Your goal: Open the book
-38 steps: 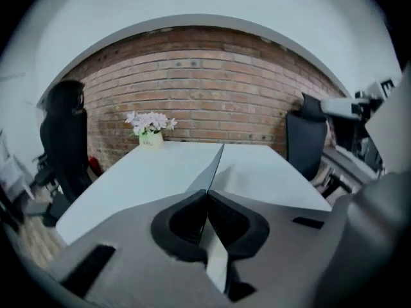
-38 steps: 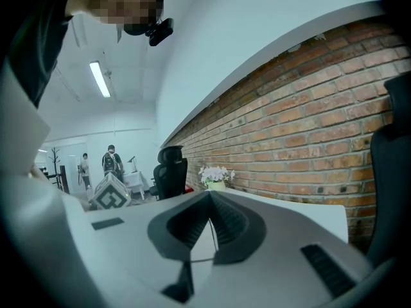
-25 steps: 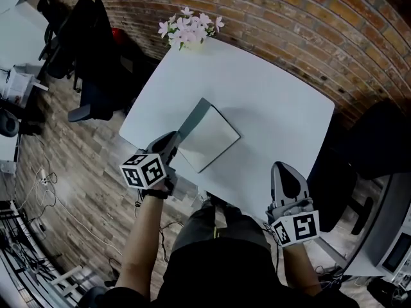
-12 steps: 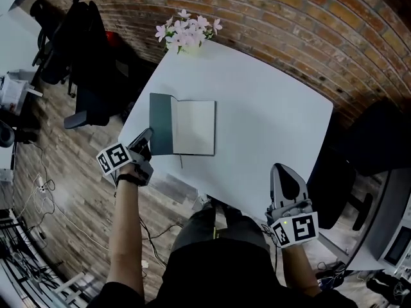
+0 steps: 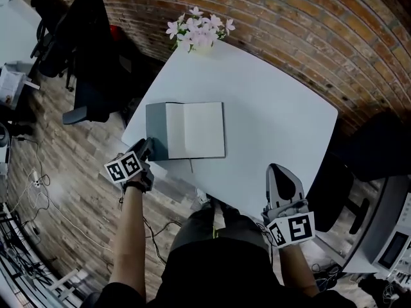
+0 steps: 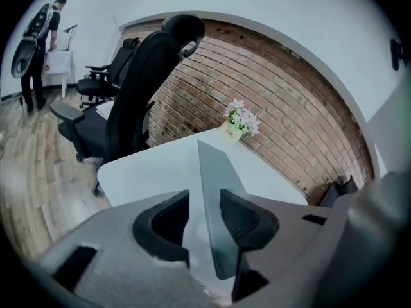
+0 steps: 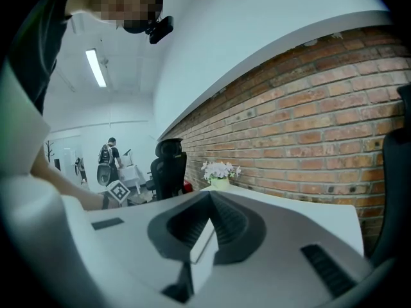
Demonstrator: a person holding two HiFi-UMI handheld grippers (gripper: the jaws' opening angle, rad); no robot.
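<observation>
The book with a dark grey-green cover and white pages point(image 5: 192, 130) lies open and flat on the white rounded-corner table point(image 5: 276, 108), toward the table's left edge in the head view. The front cover is folded out to the left, and the white pages face up to its right.

The left gripper point(image 5: 148, 143) is positioned at the near-left corner of the opened cover, pointing downward toward it. In the left gripper view, the jaws of the left gripper point(image 6: 204, 199) stand apart and are opening. The thin dark cover point(image 6: 215, 172) passes between them on edge. It lies close against the right pad, with a clear gap to the left pad.

The right gripper point(image 5: 281, 170) is at the table's near edge on the right, well apart from the book. In the right gripper view, the jaws of the right gripper point(image 7: 209, 197) are together at the tips.

A small pot of pale pink flowers point(image 5: 200, 32) stands at the table's far corner, beside the red brick wall point(image 5: 308, 31).
</observation>
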